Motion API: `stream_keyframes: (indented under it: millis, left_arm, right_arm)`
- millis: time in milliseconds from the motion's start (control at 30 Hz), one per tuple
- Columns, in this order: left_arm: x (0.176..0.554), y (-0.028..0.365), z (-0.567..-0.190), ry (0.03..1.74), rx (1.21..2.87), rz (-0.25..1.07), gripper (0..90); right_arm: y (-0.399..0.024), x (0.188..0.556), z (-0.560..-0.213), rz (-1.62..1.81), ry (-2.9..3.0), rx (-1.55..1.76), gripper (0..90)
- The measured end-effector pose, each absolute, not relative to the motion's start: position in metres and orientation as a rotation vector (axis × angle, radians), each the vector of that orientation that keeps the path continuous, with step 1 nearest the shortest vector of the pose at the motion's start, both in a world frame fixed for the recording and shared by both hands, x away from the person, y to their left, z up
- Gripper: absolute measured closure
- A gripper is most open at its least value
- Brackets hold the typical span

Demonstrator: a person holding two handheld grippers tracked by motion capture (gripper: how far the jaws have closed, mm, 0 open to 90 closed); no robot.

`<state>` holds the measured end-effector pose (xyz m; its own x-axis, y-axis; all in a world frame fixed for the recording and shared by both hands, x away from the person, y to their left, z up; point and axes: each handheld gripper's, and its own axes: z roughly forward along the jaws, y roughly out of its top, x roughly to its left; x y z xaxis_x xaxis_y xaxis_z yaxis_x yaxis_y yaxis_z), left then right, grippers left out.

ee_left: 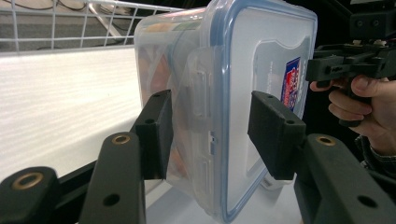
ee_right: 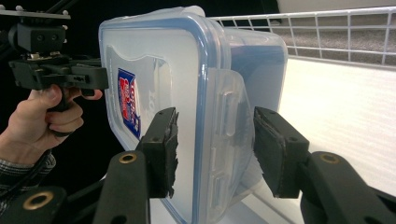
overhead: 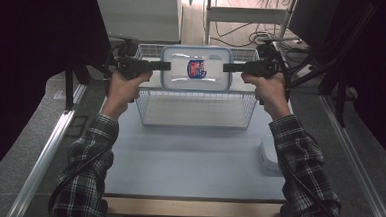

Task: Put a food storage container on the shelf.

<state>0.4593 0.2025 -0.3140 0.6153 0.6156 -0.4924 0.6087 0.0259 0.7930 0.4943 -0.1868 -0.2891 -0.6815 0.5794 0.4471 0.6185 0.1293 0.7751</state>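
A clear plastic box (overhead: 196, 68) with rounded corners, a blue-edged lid and a red and blue sticker, words too small to read, sits upper middle, above the white wire basket (overhead: 196, 110). The left gripper (overhead: 166, 65) and right gripper (overhead: 227, 67) each clamp one side, half shut.

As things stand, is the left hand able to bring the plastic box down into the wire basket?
Probably yes. The plastic box hangs over the open-topped wire basket, carried between the left tongs and right tongs. Nothing blocks the way down, but both hands must descend together.
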Motion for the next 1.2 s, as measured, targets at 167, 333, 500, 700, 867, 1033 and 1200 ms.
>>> stream_keyframes:
  millis: [167, 333, 500, 700, 867, 1033, 1200]
  left_arm:
    - [0.46, 0.202, -0.317, 0.994, 1.649, 0.049, 49.3]
    - [0.459, 0.203, -0.32, 0.977, 1.641, 0.055, 49.4]
    - [0.459, 0.203, -0.321, 0.98, 1.635, 0.056, 49.1]
    - [0.464, 0.204, -0.325, 0.977, 1.614, 0.044, 48.3]
    - [0.466, 0.204, -0.327, 0.991, 1.602, 0.025, 47.5]
    - [0.467, 0.199, -0.333, 1.014, 1.677, 0.052, 47.1]
    - [0.47, 0.203, -0.337, 1.032, 1.618, 0.0, 48.3]
  right_arm:
    - [-0.186, 0.498, -0.293, -1.659, -2.326, -1.244, 50.1]
    - [-0.184, 0.497, -0.293, -1.658, -2.346, -1.246, 49.0]
    - [-0.184, 0.498, -0.294, -1.669, -2.337, -1.253, 48.4]
    - [-0.182, 0.5, -0.296, -1.672, -2.347, -1.266, 46.7]
    - [-0.181, 0.501, -0.296, -1.663, -2.373, -1.269, 45.3]
    - [-0.18, 0.502, -0.299, -1.642, -2.388, -1.297, 39.4]
    - [-0.183, 0.505, -0.3, -1.639, -2.427, -1.3, 51.3]
